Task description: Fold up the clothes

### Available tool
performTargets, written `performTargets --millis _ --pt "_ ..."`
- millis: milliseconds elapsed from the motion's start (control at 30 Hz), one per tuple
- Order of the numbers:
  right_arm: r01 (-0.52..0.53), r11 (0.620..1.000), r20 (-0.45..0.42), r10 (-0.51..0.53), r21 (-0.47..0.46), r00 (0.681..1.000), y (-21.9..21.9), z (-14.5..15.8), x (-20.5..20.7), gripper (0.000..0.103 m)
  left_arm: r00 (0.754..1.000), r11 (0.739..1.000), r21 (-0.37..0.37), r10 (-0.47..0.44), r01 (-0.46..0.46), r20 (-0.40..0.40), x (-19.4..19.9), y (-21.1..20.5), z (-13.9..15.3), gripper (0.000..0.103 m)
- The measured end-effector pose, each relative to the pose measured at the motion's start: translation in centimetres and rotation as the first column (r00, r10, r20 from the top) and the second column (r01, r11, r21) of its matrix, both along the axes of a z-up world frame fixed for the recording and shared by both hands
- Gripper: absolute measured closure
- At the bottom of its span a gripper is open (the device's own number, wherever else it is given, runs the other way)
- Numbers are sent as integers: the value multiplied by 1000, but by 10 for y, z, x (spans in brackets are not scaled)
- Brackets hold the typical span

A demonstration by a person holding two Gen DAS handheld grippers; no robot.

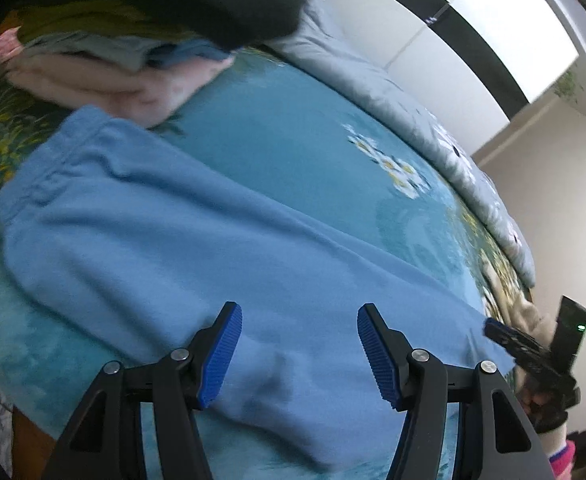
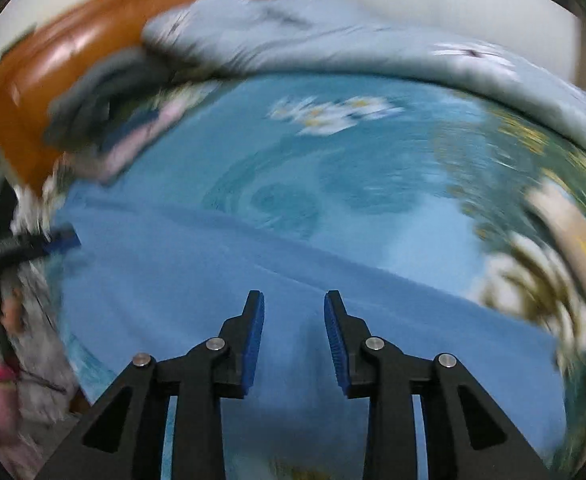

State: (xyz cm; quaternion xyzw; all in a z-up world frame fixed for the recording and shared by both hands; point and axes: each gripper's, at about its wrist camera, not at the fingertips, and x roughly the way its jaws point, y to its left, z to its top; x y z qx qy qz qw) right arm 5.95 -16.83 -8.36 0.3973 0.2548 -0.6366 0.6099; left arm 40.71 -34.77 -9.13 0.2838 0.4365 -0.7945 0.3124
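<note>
While the light-blue garment lies spread flat on the floral teal bedsheet, the left claw hovers over its near edge — jaws wide apart, empty. The right claw hangs over the same cloth, parted, gripping nothing. Folded clothes are stacked beyond — near the grey quilt.

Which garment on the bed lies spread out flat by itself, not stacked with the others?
The light blue garment directly beneath both grippers. It lies alone on the floral bedsheet, while the pink, grey and dark clothes sit piled together farther back.
</note>
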Motion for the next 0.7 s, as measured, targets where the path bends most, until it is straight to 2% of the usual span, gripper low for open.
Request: performTargets --millis 167,333,367,400,433,467,500,700 --pt "-91 993 -36 94 80 995 -20 -20 -4 59 999 999 3 48 -48 -16 19 -13 -1 39" --pt "-142 983 -48 149 113 988 -22 -23 -4 59 999 999 7 45 -45 -26 20 -20 -6 39" --pt "-145 982 -58 153 118 986 -21 -22 -2 63 999 999 8 42 -42 -25 19 -21 -8 39" --pt "-147 982 -73 156 119 985 -20 -22 0 74 999 999 9 39 -39 -23 18 -22 -9 39" --pt "-144 982 -85 155 119 984 -19 -21 2 80 999 999 12 36 -36 -22 18 -23 -11 39" --pt "-142 983 -97 153 120 983 -18 -20 4 92 999 999 15 35 -35 -22 17 -23 -12 39" --pt "-143 983 -95 154 114 983 -15 -19 6 97 999 999 19 35 -35 -21 17 -23 -14 39" --pt "-114 993 -147 119 44 982 -11 4 8 101 998 999 28 42 -41 -38 17 -24 -15 39"
